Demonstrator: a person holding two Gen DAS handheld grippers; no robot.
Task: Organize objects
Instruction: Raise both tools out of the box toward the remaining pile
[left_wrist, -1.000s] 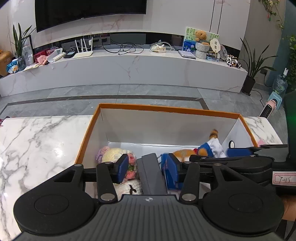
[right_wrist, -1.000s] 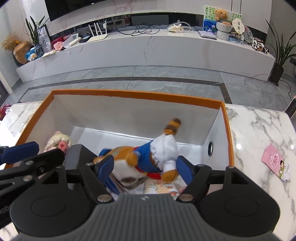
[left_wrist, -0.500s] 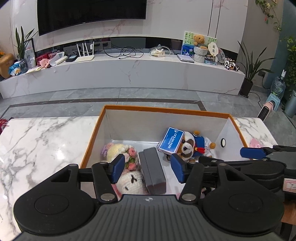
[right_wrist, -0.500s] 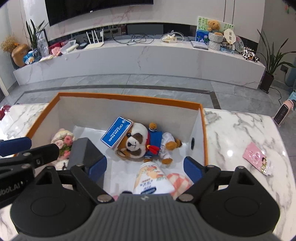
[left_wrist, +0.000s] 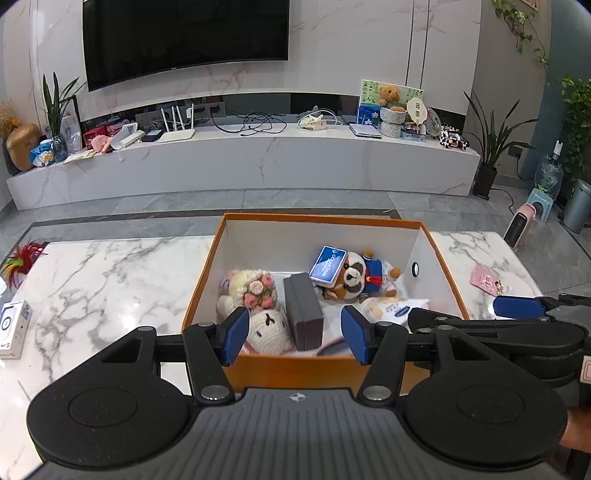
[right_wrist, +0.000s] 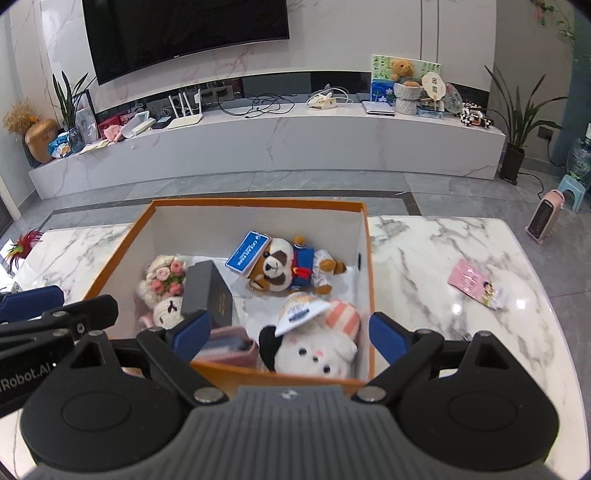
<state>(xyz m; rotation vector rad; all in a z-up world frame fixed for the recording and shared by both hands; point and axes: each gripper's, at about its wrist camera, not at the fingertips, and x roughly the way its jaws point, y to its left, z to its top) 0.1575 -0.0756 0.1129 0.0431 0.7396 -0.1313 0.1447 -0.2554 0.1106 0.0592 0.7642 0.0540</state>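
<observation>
An orange box (left_wrist: 202, 280) (right_wrist: 118, 254) stands on the marble table. Inside lie a raccoon plush in a blue sailor suit (left_wrist: 356, 277) (right_wrist: 286, 267) with a blue tag, a dark grey case (left_wrist: 303, 311) (right_wrist: 208, 293), crocheted dolls with pink flowers (left_wrist: 255, 291) (right_wrist: 164, 277), a white bunny plush (right_wrist: 314, 352) and a pink pouch (right_wrist: 229, 347). My left gripper (left_wrist: 291, 334) is open and empty above the box's near edge. My right gripper (right_wrist: 290, 332) is open and empty, held above the near right part of the box.
A pink card (right_wrist: 476, 282) (left_wrist: 487, 280) lies on the table right of the box. A small white box (left_wrist: 13, 326) and a red feathery item (left_wrist: 22, 258) sit at the table's left. A long TV bench (right_wrist: 258, 133) stands across the floor.
Both grippers rose and pulled back from inside the box. The right gripper let go of the raccoon plush, which now lies in the box. The left gripper let go of the grey case.
</observation>
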